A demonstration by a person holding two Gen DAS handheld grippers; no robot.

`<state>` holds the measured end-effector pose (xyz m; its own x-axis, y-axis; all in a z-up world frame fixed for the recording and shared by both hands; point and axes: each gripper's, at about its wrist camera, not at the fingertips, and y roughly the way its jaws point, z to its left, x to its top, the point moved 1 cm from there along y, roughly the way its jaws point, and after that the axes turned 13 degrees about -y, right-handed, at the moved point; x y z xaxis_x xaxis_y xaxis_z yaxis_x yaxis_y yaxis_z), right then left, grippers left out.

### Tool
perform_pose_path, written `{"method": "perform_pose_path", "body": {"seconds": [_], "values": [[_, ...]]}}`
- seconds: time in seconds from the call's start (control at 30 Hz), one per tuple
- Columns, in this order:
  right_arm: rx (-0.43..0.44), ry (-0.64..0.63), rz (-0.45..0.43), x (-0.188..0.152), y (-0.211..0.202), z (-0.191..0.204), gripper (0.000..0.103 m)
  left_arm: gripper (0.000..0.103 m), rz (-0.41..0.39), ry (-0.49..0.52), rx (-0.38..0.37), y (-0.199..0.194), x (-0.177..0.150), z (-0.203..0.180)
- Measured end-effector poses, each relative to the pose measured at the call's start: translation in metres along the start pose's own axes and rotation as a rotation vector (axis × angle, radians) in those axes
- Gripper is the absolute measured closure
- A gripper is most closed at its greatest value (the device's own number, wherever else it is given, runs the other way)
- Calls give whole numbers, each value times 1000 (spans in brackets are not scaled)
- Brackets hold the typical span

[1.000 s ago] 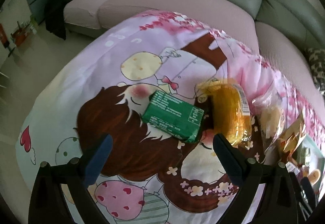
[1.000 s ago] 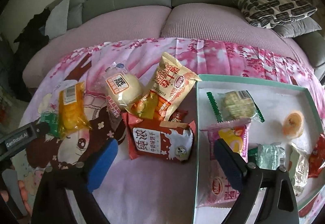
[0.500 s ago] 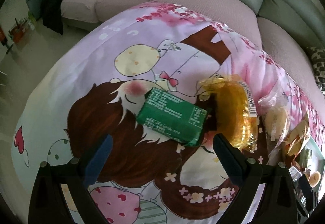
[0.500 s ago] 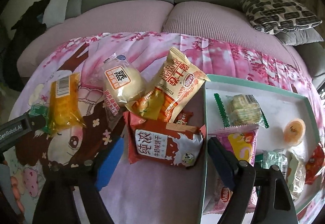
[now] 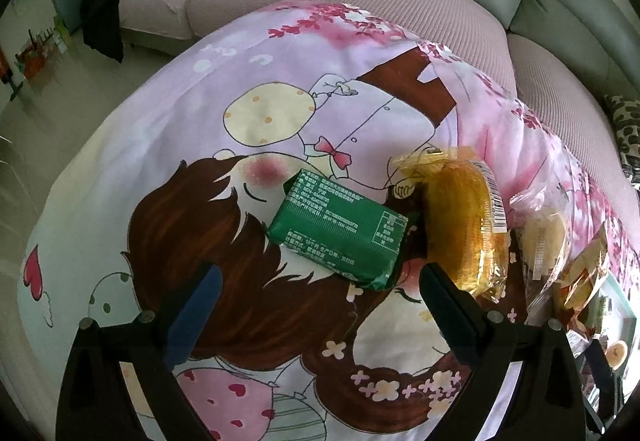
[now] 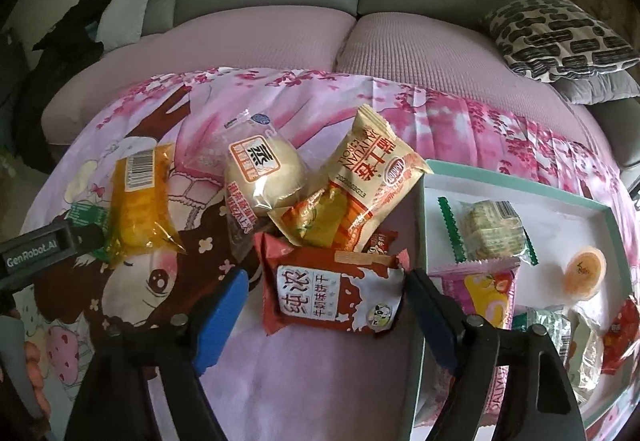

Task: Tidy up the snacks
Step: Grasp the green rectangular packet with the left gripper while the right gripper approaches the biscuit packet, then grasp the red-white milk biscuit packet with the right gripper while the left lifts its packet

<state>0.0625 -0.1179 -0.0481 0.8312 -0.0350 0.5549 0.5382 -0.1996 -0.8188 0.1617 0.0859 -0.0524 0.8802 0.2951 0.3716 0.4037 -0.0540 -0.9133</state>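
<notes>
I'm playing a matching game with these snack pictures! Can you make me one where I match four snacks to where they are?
Snacks:
1. green packet
2. red biscuit bag
3. orange jelly cup
4. yellow cake wrapper

Places:
A. inside the tray
B. between the right gripper fingers, which are closing
C. ahead of the left gripper, label side up
D. on the cloth, left of the round bun

Pairs: 1-C, 2-B, 3-A, 4-D

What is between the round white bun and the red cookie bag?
In the right wrist view, an orange-and-cream snack bag lies between the white bun and the red cookie bag, leaning over both.
</notes>
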Motion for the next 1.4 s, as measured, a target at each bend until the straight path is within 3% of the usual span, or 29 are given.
{"method": "perform_pose_path", "body": {"seconds": [0.23, 0.63, 0.77, 0.87, 1.07, 1.4], "values": [[-10, 9, -10, 0, 2, -3, 30, 4, 16, -14, -20, 8, 3, 1], [6, 24, -14, 0, 4, -6, 30, 5, -8, 30, 28, 23, 5, -8], [11, 27, -16, -1, 3, -6, 34, 22, -25, 53, 51, 22, 3, -14], [11, 30, -15, -2, 1, -6, 37, 28, -28, 67, 41, 20, 3, -17], [23, 43, -16, -3, -2, -9, 40, 33, -24, 79, 25, 17, 2, -20], [77, 72, -66, 0, -21, -12, 41, 34, -64, 78, 25, -5, 5, -21]]}}
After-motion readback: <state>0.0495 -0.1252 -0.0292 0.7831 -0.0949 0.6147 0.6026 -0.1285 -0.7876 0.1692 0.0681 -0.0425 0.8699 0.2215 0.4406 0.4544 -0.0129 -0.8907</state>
